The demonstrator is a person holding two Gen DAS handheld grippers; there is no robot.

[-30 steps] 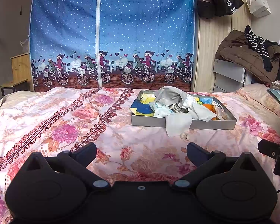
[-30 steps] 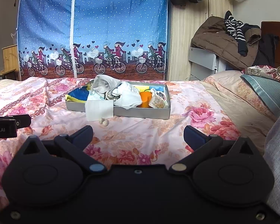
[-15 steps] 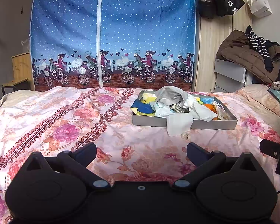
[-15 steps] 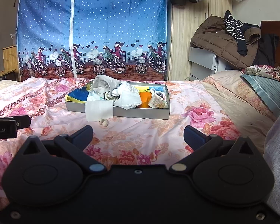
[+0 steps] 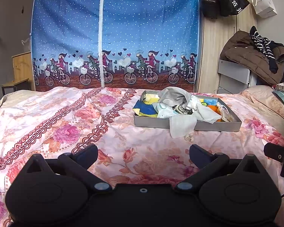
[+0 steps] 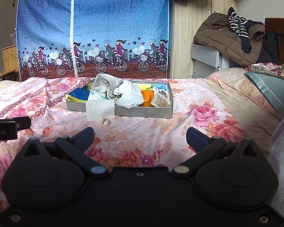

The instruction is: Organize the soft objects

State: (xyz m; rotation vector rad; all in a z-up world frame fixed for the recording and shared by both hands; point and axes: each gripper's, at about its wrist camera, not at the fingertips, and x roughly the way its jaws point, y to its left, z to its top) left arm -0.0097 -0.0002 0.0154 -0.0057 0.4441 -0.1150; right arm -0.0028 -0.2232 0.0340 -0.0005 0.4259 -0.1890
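black plastic fingers are standing spread wide on both tools, gripping nothing. the left gripper is hovering low over the bedspread with bare floral fabric showing between its tips, and the right gripper is doing the same a little to its right; each tool's edge is peeking into the other's view, so the two are sitting side by side, near each other but apart.

beyond them, well ahead on the bed, a shallow grey tray is lying flat, and the soft things are heaped in it: a grey garment is mounding at the top of the pile, a white cloth is spilling over the near wall and drooping onto the bedspread, blue and yellow fabric is bunching at the left end, and something orange is sitting toward the right end beside a patterned pouch. two small pale lumps are resting on the bedspread just beside the hanging cloth; what they are i cannot tell.

judging from this, the sorting is barely begun. both tools are probably waiting back and opened so either can reach in. the draped white cloth looks like the easiest first pick, since its free edge is hanging clear of the heap, though it is limp and may drag neighbours along.
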